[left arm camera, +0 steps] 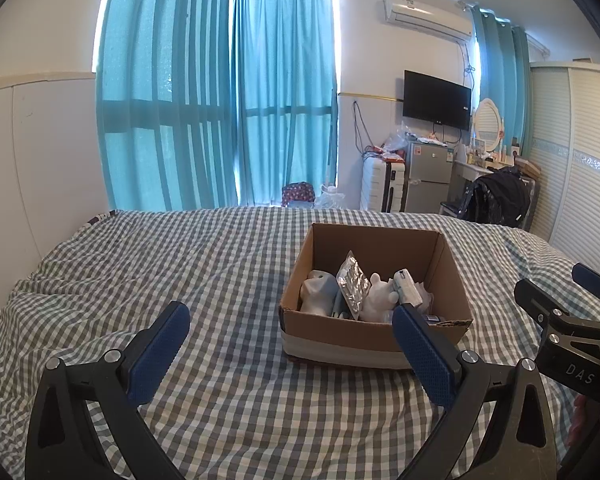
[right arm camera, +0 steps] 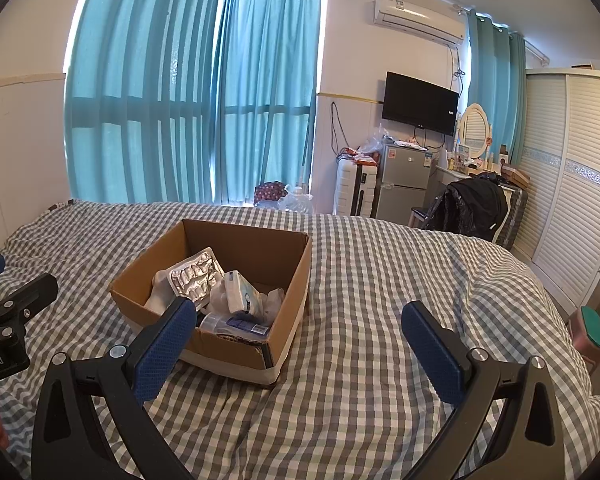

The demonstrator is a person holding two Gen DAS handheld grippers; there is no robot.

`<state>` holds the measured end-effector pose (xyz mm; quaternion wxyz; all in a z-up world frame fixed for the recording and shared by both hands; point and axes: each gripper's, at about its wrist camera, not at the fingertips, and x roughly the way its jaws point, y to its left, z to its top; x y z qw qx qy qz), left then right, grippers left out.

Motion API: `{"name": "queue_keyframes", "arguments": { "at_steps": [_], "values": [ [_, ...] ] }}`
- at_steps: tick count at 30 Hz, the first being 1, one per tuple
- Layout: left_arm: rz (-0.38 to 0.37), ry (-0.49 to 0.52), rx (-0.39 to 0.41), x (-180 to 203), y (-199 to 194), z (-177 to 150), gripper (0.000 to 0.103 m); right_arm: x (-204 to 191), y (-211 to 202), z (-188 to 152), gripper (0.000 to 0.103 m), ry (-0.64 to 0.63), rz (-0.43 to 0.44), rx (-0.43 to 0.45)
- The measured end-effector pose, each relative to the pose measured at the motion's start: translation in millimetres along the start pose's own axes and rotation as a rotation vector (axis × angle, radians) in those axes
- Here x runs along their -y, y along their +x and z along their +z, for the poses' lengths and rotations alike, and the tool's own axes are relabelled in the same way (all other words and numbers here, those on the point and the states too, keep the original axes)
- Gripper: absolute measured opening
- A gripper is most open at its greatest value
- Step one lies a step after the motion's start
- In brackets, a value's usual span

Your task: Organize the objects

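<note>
Objects for this job sit together inside a brown cardboard box [left arm camera: 374,312] on the bed [left arm camera: 180,264]. In the box there is a silver pill sheet [left arm camera: 353,282], a small white toy [left arm camera: 376,298], a white packet with blue print [right arm camera: 240,292] and a few other little things that are too jumbled to name. Nothing else lies loose on the checked bed cover as far as both views show.

The left tool [left arm camera: 291,334] hovers low over the bed, just in front of the box. Its two blue fingers are spread wide and hold nothing. The right tool [right arm camera: 296,332] hovers beside it, with the box a bit to its left. Its fingers are spread wide too, and they are empty.

It looks like the tidying is almost done, or fully done, because all the small things seem to be in the box already. What may be left is only to check the bed for stray bits, or to move the box somewhere. The pictures cannot say which.
</note>
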<state>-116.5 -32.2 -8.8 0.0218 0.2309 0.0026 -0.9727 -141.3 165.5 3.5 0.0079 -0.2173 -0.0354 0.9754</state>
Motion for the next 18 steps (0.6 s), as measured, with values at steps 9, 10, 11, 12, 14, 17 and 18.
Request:
{"name": "queue_keyframes", "arguments": {
  "at_steps": [9, 10, 11, 12, 14, 17, 18],
  "values": [
    [-0.003, -0.005, -0.002, -0.1, -0.1, 0.1, 0.103, -1.0, 3.4, -3.6, 0.103, -0.004, -0.001, -0.006],
    [-0.001, -0.006, 0.000, 0.0, -0.6, 0.1, 0.103, -1.1, 4.0, -4.0, 0.103, -0.004, -0.001, -0.007],
    [0.001, -0.006, 0.002, 0.0, -1.2, 0.2, 0.103, -1.2, 4.2, -4.7, 0.103, -0.005, -0.001, -0.007],
    [0.003, -0.006, 0.003, -0.3, -1.7, 0.7, 0.103, -1.5, 4.4, -5.2, 0.103, -0.005, -0.001, -0.008],
    [0.006, -0.005, 0.004, -0.1, -2.8, 0.6, 0.103, -2.0, 4.2, -4.3, 0.103, -0.005, -0.002, -0.008],
    [0.005, 0.002, 0.002, 0.1, -3.1, 0.1, 0.103, -2.5, 5.4, -6.0, 0.103, -0.006, -0.003, -0.012],
    [0.007, 0.003, 0.002, 0.1, -2.8, 0.3, 0.103, -2.6, 5.6, -6.3, 0.103, -0.006, -0.002, -0.013]
  ]
}}
